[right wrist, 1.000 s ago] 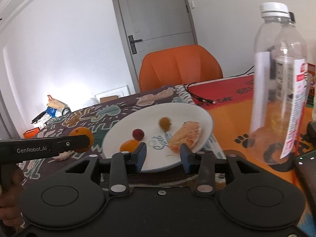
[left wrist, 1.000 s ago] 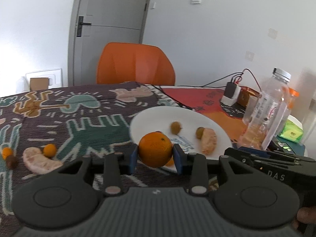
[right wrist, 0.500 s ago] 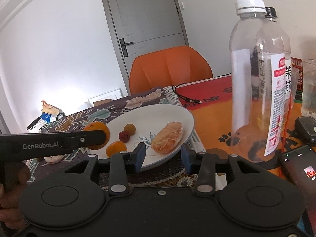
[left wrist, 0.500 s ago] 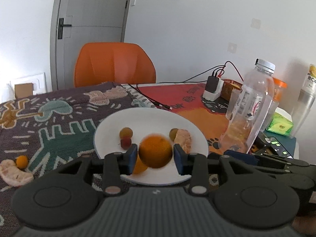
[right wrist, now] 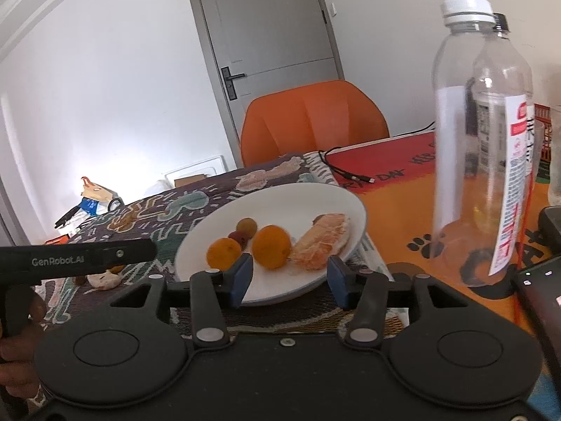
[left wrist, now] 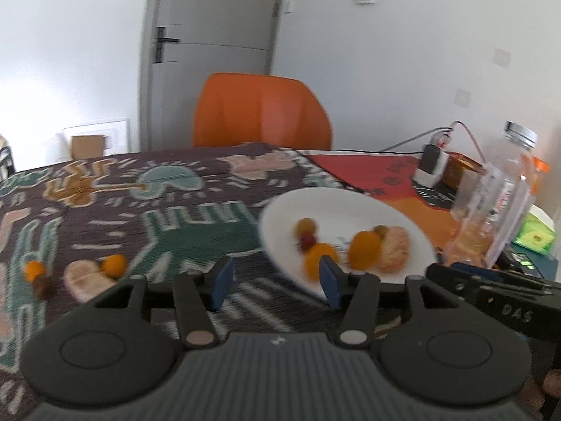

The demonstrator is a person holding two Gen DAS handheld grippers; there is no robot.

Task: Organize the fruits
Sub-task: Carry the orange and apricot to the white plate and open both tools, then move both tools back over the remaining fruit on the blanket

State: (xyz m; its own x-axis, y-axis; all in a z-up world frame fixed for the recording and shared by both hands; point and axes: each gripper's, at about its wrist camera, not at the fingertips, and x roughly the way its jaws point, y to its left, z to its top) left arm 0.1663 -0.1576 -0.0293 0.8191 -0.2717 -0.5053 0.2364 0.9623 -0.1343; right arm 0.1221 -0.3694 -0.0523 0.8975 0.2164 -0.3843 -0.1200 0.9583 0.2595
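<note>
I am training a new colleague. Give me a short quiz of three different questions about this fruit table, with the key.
1. True or false: the left tool holds an orange.
2. How many round oranges lie on the white plate? A) one B) two C) four
3. Fill in: the peeled citrus piece that is off the plate lies on the patterned ____.
Key: 1 false; 2 B; 3 cloth.
</note>
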